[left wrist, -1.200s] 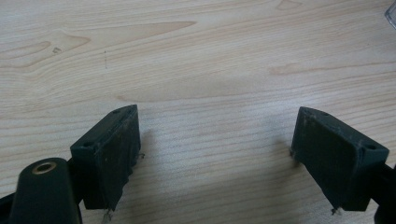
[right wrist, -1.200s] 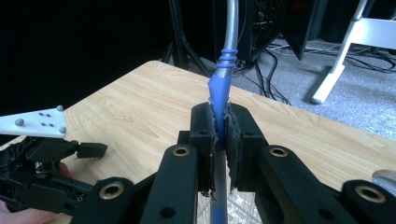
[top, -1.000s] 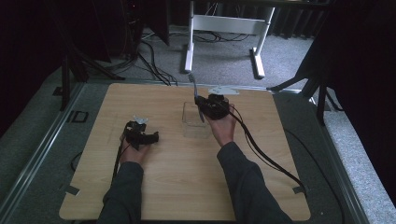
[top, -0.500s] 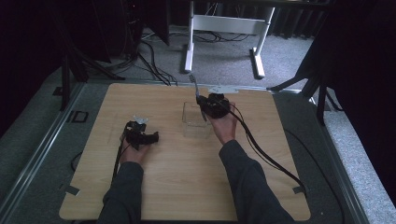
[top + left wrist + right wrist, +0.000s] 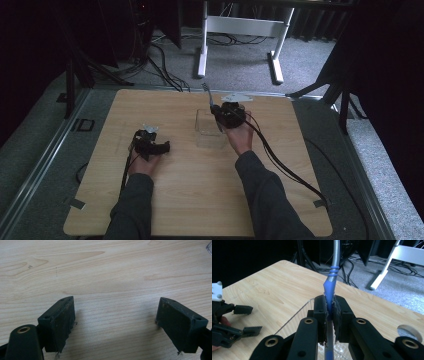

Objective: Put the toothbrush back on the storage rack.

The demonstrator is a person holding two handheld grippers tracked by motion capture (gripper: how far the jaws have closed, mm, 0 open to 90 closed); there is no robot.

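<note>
The blue-handled metal fork [image 5: 331, 282] is clamped upright in my right tongs [image 5: 329, 312] above the clear plastic box [image 5: 209, 129] on the desk, not yet lowered in, while my left tongs [image 5: 115, 322] rest wide apart, empty.

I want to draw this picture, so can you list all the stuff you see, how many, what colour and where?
Fork: one, blue handle with silver stem, clamped upright in the right gripper over the box.
Plastic box: one, clear, middle of the table.
Table: one, light wood, under everything.
White frame: one, on the grey carpet behind the table.
Cables: several, black, on the floor at the back.
Left gripper: one, black, jaws wide apart, on the table's left.
Right gripper: one, black, jaws shut on the fork.
Sleeves: two, dark, bottom edge.
</note>
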